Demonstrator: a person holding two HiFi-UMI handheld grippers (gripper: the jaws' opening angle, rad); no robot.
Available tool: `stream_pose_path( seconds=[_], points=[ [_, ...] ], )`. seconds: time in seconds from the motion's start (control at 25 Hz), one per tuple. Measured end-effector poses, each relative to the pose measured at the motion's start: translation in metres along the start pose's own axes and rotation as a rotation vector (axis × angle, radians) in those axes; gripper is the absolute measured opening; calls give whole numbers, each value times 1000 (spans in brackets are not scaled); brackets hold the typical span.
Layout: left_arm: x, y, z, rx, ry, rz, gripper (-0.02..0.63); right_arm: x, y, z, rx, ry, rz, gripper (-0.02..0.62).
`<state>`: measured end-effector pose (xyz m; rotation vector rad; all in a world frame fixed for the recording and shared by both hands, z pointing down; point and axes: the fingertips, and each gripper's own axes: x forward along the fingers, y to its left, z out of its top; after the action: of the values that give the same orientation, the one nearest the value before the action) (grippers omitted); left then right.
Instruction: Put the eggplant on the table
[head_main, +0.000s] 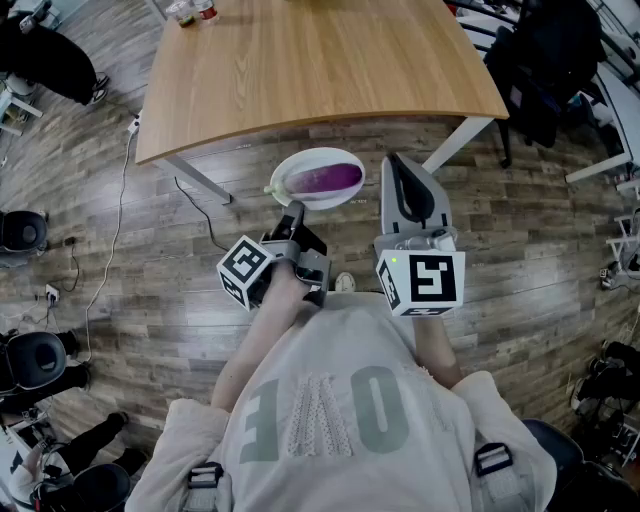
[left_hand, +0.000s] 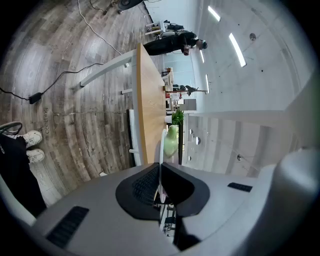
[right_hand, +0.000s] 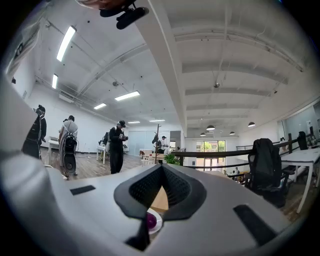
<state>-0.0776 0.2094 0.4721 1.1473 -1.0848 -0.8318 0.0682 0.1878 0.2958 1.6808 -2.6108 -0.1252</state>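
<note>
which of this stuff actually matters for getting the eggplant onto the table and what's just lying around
Part of the job: eggplant; white plate under it; left gripper, clamped on the plate's rim; wooden table.

Just lying about: small containers on the table's far corner; floor cable; black chair. The right gripper is shut and empty.

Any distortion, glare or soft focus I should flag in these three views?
Head view: sharp, evenly lit; fisheye bows the table edge. Left gripper view: black round vignette, scene rolled sideways, ceiling lights glare. Right gripper view: same vignette, strip light blown out, right gripper soft up close.
</note>
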Motion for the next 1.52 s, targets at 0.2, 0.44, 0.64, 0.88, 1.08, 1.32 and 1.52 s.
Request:
stream_pose_path(
  seconds=[0.2,0.44,0.64,0.88,1.08,1.32,1.52],
  points=[
    [0,-1,2,3,1,-8,19,-1,7,2,-4,-2,3,18],
    [5,-2,2,-2,4,-5,18,3,6,4,-27,-8,13,18],
    [10,-3,3,2,4,1,18,8,1,4,-6,-13,10,18],
    [9,3,4,7,19,20,19,6,4,0,10,-15,6,18],
    [10,2,3,23,37,13,19,4,1,-10,14,20,-36,18],
    [6,-4,15,45,67,5,19,2,5,-14,51,26,-72,18],
    [8,0,28,42,68,11,19,-2,9,-17,77,29,-98,18]
  ],
)
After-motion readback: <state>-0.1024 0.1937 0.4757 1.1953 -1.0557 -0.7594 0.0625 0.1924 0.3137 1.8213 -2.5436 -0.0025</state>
